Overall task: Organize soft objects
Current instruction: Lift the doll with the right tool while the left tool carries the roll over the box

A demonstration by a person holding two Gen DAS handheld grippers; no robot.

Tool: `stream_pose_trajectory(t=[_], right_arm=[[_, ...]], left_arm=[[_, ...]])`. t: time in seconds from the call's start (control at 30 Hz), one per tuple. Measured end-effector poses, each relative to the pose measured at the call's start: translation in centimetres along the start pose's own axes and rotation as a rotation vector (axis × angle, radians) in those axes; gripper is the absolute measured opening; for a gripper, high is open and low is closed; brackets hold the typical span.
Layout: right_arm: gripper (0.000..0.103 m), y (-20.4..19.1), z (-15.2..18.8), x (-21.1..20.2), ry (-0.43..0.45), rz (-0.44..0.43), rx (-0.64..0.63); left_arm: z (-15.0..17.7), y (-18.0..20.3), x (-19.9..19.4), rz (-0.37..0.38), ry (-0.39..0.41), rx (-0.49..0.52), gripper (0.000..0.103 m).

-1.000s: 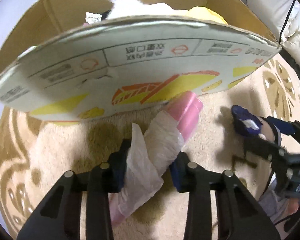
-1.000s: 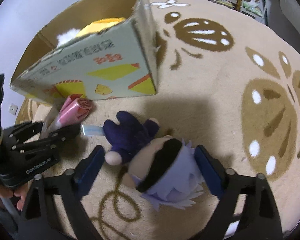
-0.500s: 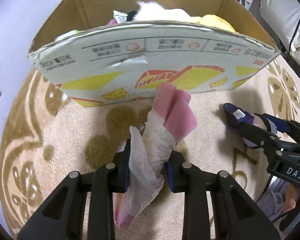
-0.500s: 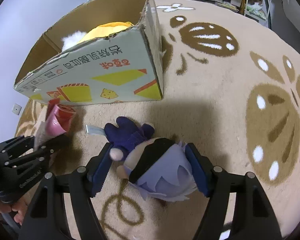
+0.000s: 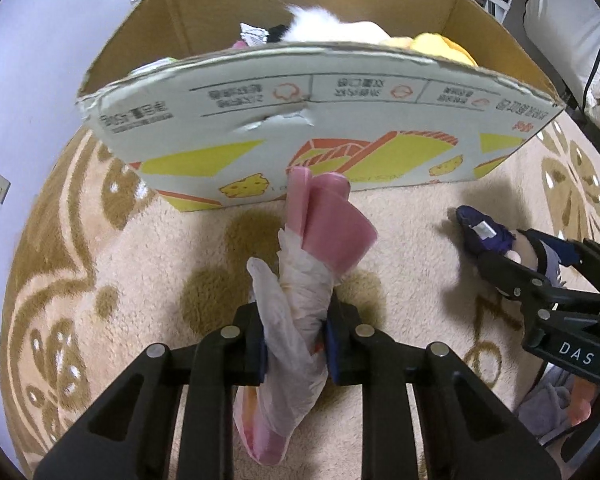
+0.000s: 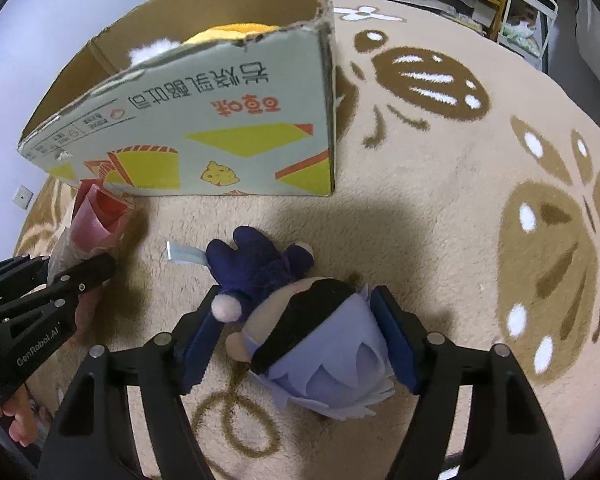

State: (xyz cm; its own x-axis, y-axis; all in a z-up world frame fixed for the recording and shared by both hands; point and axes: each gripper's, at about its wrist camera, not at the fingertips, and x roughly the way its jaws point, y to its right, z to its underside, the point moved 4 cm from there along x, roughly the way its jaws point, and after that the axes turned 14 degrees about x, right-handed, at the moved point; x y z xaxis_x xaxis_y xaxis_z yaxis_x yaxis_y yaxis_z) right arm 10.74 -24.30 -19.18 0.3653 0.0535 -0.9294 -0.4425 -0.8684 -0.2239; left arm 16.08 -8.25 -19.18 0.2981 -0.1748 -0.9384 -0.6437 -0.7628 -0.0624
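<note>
Plush doll point(image 6: 312, 344) between right tongs' point(image 6: 300, 340) closing pads on patterned beige carpet point(image 6: 440, 220); left tongs point(image 5: 296, 340) tight around pink roll point(image 5: 312, 264).

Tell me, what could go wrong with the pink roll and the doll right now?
1. The left gripper pinches only the crinkly white wrap of the pink roll; it might slide out.
2. The right gripper has its jaws around the plush doll head only, which looks wide and could squeeze free.
3. The cardboard box has a high wall that either item could snag on.
</note>
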Motion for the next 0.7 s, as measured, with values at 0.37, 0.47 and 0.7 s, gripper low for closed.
stream_pose_trajectory(t=[0.37, 0.47, 0.7], right_arm=[[0.073, 0.2, 0.4, -2.5, 0.041, -0.086, 0.040], [0.073, 0.0, 0.4, -3.5, 0.067, -0.099, 0.033], [0.073, 0.6, 0.5, -6.0, 0.122, -0.125, 0.028]], left_arm=[[1.6, -1.0, -2.0, -0.018, 0.036, -0.006, 0.018], [1.8, -1.4, -3.0, -0.051, 0.062, -0.007, 0.018], [2.7, -2.4, -5.3, -0.102, 0.113, -0.044, 0.018]])
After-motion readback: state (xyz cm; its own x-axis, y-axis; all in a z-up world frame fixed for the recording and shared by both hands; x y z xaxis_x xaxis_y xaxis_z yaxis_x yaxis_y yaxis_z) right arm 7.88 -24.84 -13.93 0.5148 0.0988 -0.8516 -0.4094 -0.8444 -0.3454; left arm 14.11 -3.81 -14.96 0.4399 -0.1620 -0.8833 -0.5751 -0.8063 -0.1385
